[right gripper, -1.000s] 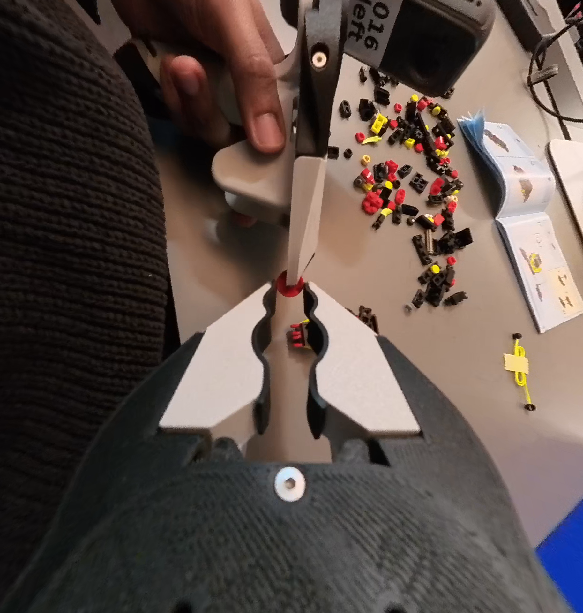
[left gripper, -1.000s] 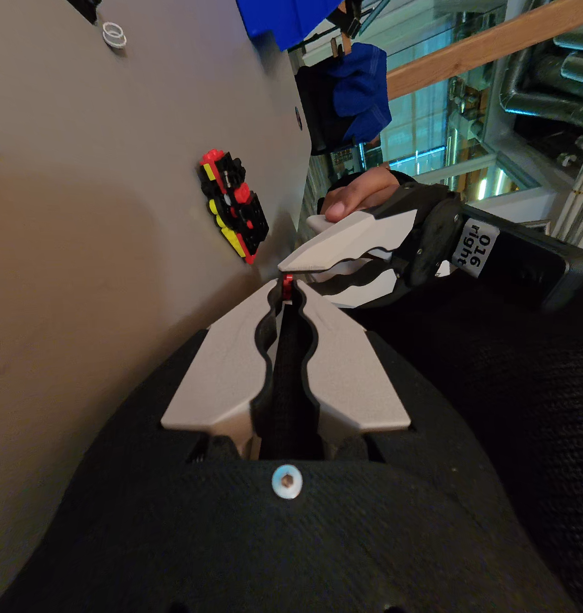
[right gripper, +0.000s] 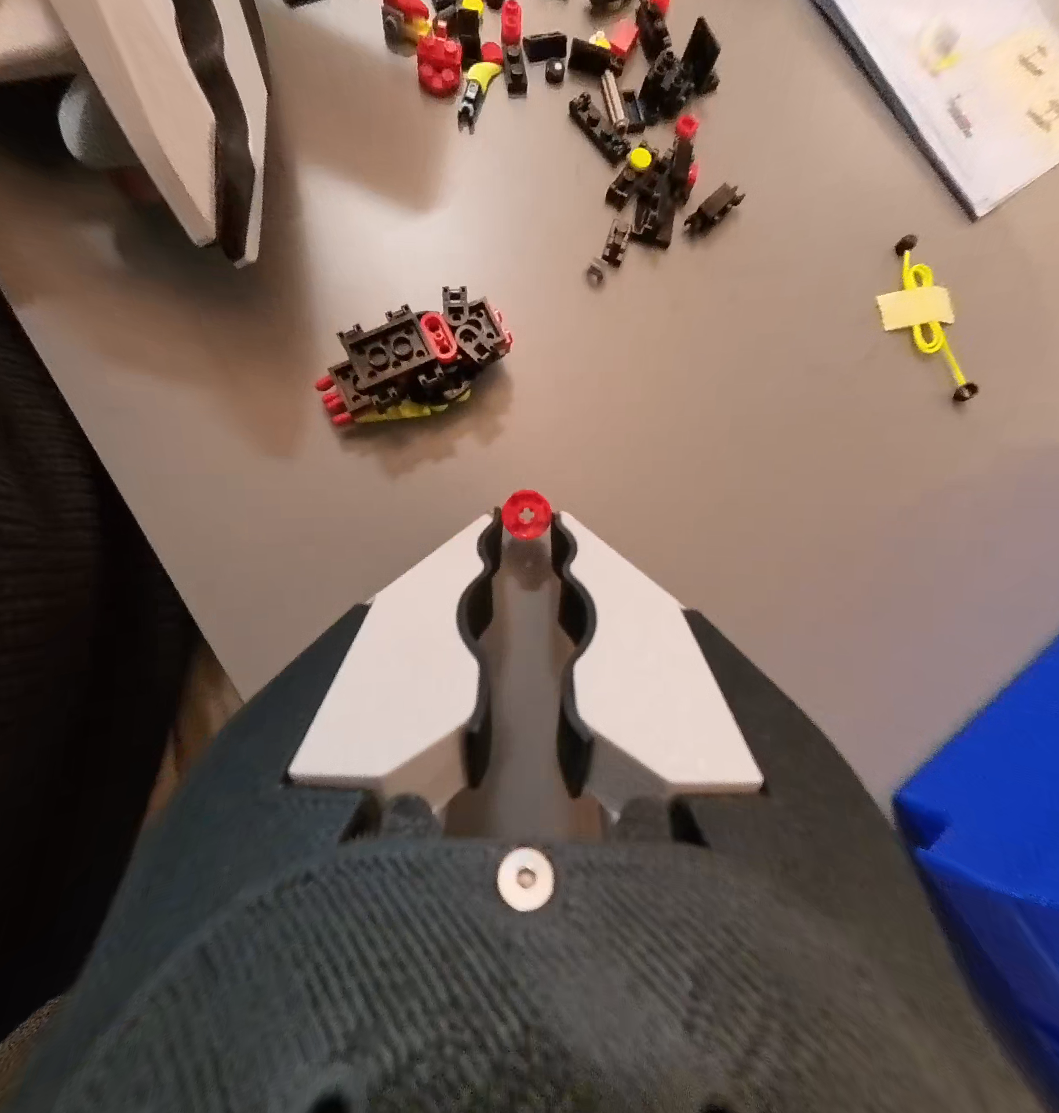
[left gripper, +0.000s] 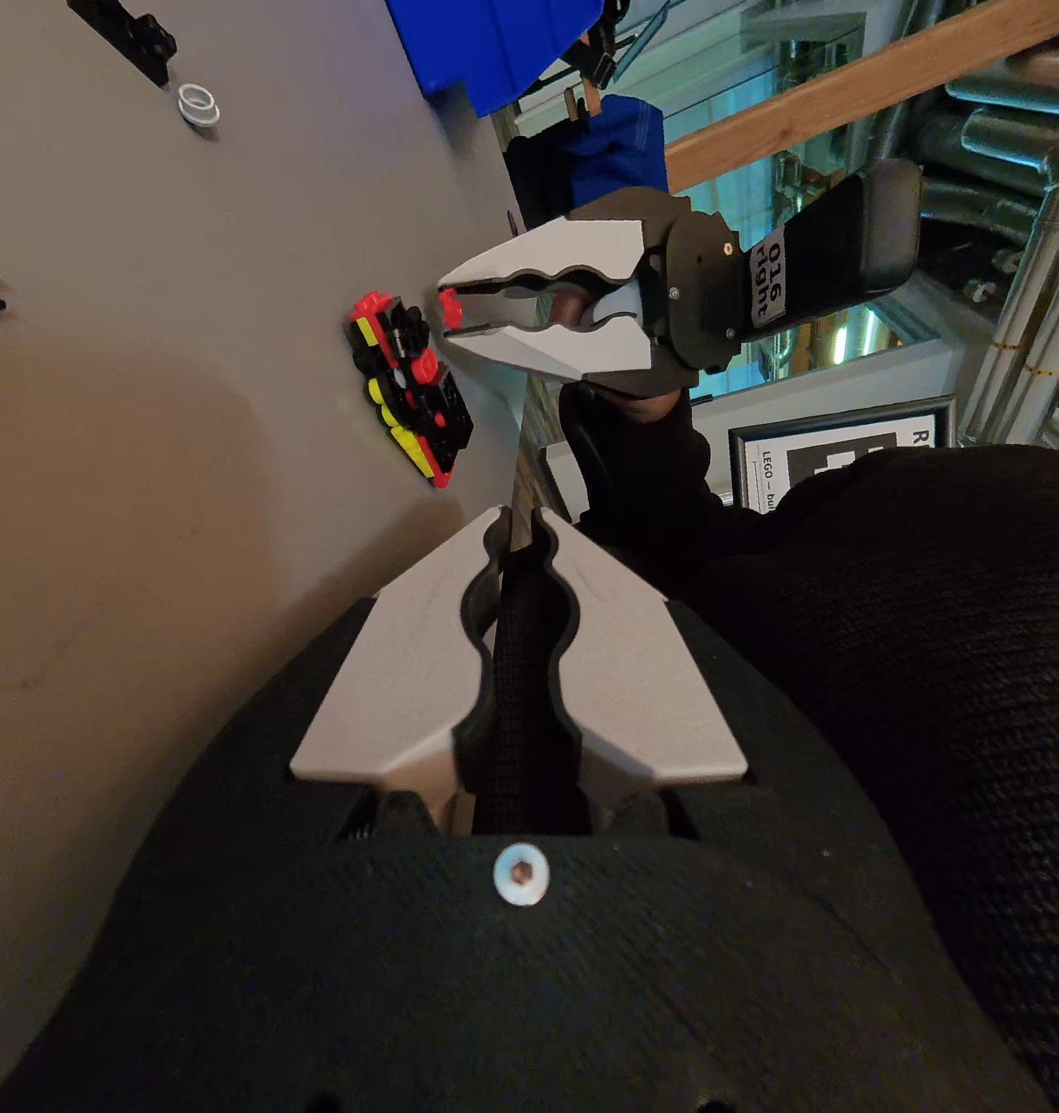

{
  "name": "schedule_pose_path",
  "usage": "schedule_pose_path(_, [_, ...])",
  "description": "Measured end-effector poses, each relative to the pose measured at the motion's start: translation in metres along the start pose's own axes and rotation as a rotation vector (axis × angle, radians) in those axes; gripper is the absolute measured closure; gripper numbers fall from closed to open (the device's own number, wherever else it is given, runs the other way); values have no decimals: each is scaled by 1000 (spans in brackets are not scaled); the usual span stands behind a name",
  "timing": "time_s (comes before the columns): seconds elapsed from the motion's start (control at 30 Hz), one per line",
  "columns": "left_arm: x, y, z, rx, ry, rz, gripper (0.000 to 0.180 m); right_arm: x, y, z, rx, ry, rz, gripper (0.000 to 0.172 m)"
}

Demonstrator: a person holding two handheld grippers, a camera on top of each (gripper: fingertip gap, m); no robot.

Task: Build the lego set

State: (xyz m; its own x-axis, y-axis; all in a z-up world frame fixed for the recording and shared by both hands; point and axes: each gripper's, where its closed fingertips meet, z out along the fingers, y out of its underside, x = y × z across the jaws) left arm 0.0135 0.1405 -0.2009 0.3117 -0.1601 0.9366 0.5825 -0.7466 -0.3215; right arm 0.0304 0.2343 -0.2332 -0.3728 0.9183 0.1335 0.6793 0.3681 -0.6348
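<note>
My right gripper is shut on a small red round piece, pinched at the very fingertips above the grey table. In the left wrist view the right gripper holds the red piece close beside a black, red and yellow brick model on the table. The model also shows in the right wrist view, ahead and left of my fingertips. My left gripper is shut with nothing between its tips, near the table's edge. It also shows at the top left of the right wrist view.
A pile of loose black, red and yellow pieces lies farther on the table. An open booklet and a yellow string with tape lie to the right. A blue box stands near right. A clear ring lies far left. The gap from one gripper's tips to the other's is roughly 11 centimetres.
Both grippers met on the red piece before. The left has let it go and drawn apart; the right has carried it over beside the brick model.
</note>
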Motion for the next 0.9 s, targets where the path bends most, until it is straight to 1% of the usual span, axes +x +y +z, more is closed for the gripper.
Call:
schedule_pose_path(0.27, [1, 0, 0, -8, 13, -7, 177, 1, 2, 6, -13, 11, -3, 157])
schedule_pose_path(0.4, [0, 1, 0, -14, 11, -8, 176, 7, 1, 4, -5, 46, 0, 147])
schedule_pose_path(0.43, [0, 1, 0, -15, 12, -10, 175, 8, 0, 3, -1, 51, 2, 146])
schedule_pose_path(0.73, [1, 2, 0, -22, 19, -16, 175, 17, 8, 1, -37, 89, 13, 151])
schedule_pose_path(0.9, [1, 2, 0, -21, 23, -19, 175, 15, 1, 3, -6, 85, 36, 152])
